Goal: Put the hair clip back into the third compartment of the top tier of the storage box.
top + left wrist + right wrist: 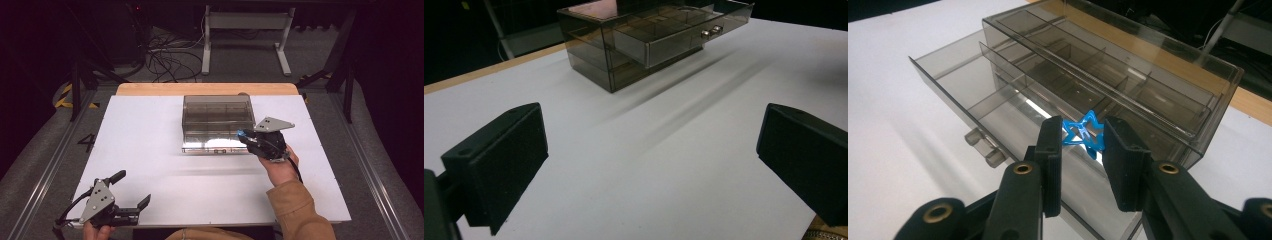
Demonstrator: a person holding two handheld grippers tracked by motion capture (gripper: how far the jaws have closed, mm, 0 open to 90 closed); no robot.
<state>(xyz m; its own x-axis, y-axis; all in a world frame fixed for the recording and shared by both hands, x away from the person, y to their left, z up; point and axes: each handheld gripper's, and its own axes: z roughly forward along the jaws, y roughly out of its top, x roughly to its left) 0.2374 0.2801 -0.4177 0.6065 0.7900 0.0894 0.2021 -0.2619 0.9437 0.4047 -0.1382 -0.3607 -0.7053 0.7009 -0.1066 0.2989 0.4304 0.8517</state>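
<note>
Left gripper: rested at the table's near edge, jaws wide, nothing between.
Right gripper: pinched blue star above open drawer of clear box.

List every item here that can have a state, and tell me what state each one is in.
Smoky drawer box: upright on the table, closed on top.
Drawer: pulled open, compartments look empty.
Blue star: clamped, held above the open drawer.
Right gripper: shut on the blue star.
Left gripper: jaws wide open, holding nothing.
</note>
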